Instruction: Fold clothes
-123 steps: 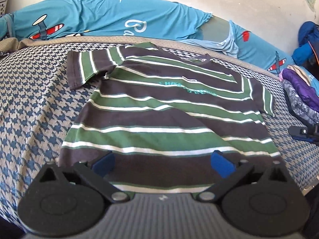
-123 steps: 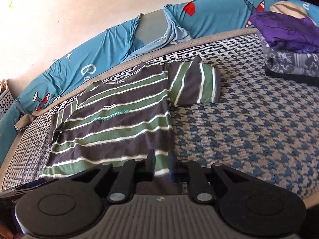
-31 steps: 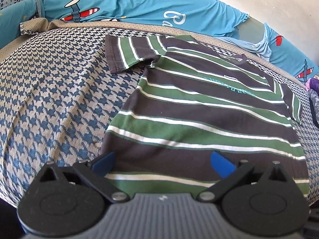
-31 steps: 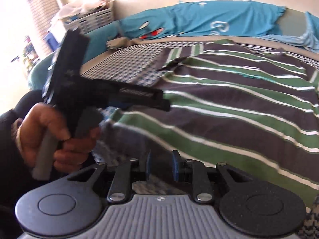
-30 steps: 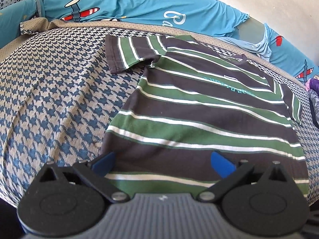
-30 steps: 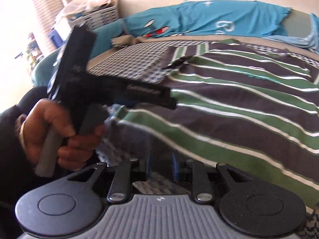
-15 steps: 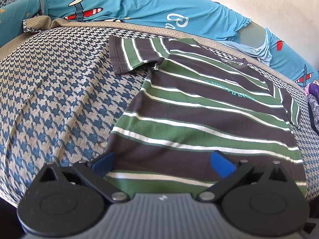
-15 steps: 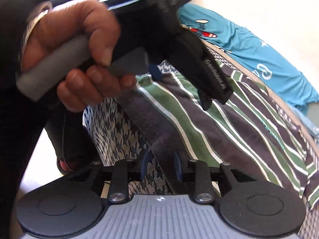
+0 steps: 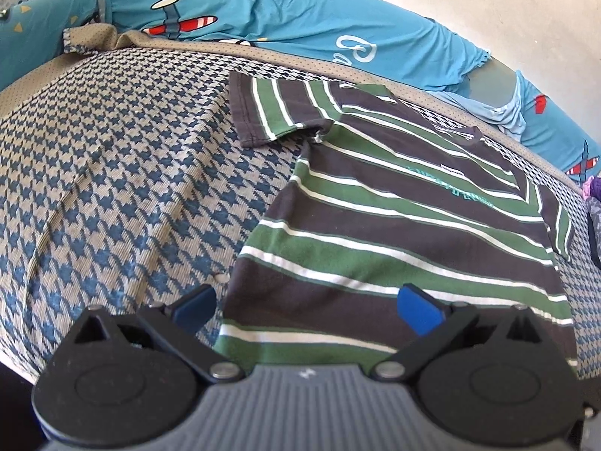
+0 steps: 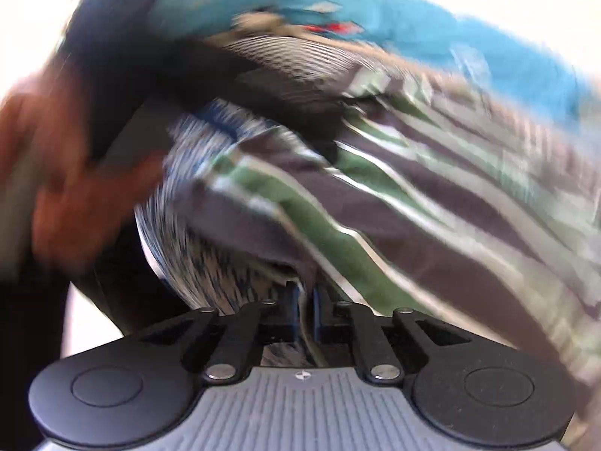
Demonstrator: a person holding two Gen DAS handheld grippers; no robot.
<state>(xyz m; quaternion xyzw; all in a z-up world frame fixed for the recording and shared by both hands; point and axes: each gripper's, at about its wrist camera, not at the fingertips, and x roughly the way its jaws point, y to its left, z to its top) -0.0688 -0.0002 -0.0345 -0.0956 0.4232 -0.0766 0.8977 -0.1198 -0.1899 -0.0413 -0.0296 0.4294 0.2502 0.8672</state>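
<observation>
A striped T-shirt (image 9: 394,233) in dark brown, green and white lies flat on the houndstooth bed cover (image 9: 112,173), collar toward the far side. My left gripper (image 9: 306,310) is open and empty, hovering over the shirt's bottom left hem corner. The right wrist view is heavily blurred. My right gripper (image 10: 306,302) is shut on the shirt's hem (image 10: 296,233), with the fabric lifted in a fold. The hand holding the left gripper (image 10: 67,173) shows blurred at the left of that view.
A teal bedsheet with airplane prints (image 9: 300,26) lies bunched along the wall behind the shirt. A stack of folded clothes (image 9: 593,203) sits at the far right edge. The near edge of the bed (image 9: 22,353) lies just below the left gripper.
My right gripper has swung fast while holding the hem, so its view is blurred and the hem is pulled up. My left gripper has shifted slightly left and stays open.
</observation>
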